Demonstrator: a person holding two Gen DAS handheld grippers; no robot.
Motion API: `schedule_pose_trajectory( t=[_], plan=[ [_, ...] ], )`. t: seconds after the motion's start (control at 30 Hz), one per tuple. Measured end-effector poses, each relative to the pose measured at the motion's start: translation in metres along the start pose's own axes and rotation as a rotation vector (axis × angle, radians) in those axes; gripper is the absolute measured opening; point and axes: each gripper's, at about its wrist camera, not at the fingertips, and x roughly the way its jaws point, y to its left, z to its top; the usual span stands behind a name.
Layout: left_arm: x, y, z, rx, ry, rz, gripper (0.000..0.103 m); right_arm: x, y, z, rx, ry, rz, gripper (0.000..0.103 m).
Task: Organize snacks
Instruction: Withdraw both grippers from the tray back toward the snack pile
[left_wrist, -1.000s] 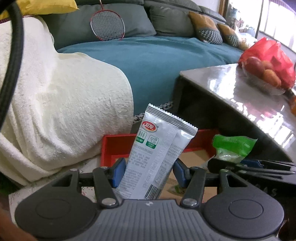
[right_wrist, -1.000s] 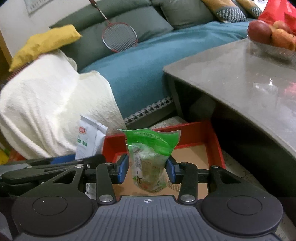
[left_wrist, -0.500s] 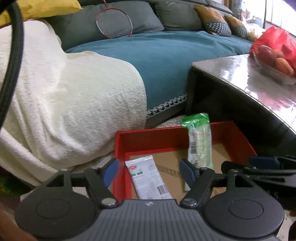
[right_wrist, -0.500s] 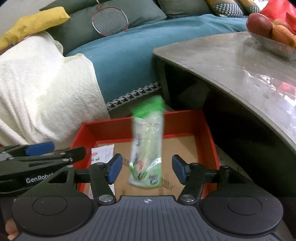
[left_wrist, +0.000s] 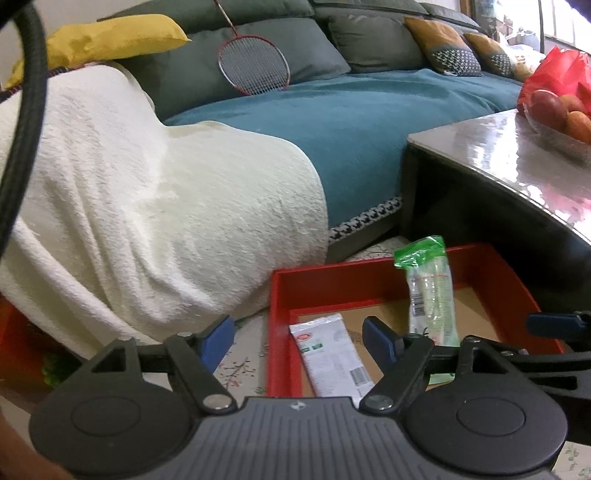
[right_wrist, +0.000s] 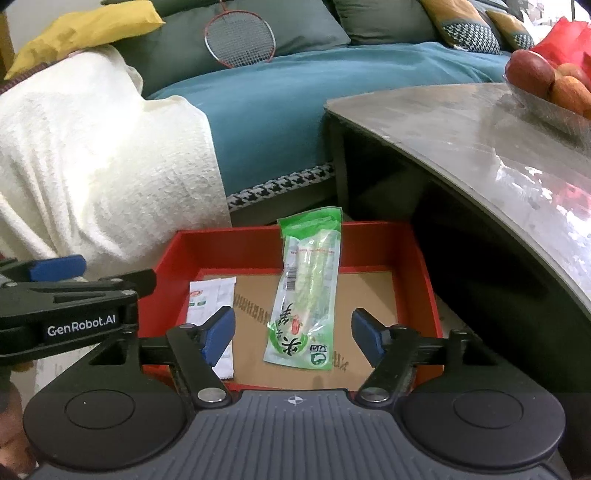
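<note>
Each gripper (right_wrist: 291, 332) was black plastic with blue pads (right_wrist: 218, 334), silver screws (right_wrist: 211, 395), a ribbed grey housing and round caps. The left gripper (left_wrist: 297, 338) bore white "GenRobot.AI" lettering (right_wrist: 81, 326); a black cable (left_wrist: 22, 122) looped nearby.

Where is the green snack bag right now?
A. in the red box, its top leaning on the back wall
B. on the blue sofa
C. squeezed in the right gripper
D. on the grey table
A: the green snack bag lies in the red box, top against its back wall, below the open right gripper.

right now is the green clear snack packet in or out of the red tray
In: green clear snack packet lies on the red tray's cardboard floor, top end against the far wall.
</note>
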Motion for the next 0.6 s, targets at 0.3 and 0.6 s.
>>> schedule_pose_trajectory(
  t=[0.3, 0.6],
  plan=[
    [-0.006, 0.0, -0.007, 0.01, 0.001, 0.027, 0.072, -0.007, 0.003, -0.006, -0.024, -0.014, -0.019, 0.08],
    [-0.019, 0.001, -0.022, 0.02, 0.018, 0.032, 0.072, -0.015, 0.005, -0.015, -0.036, -0.005, -0.021, 0.083]
  ],
)
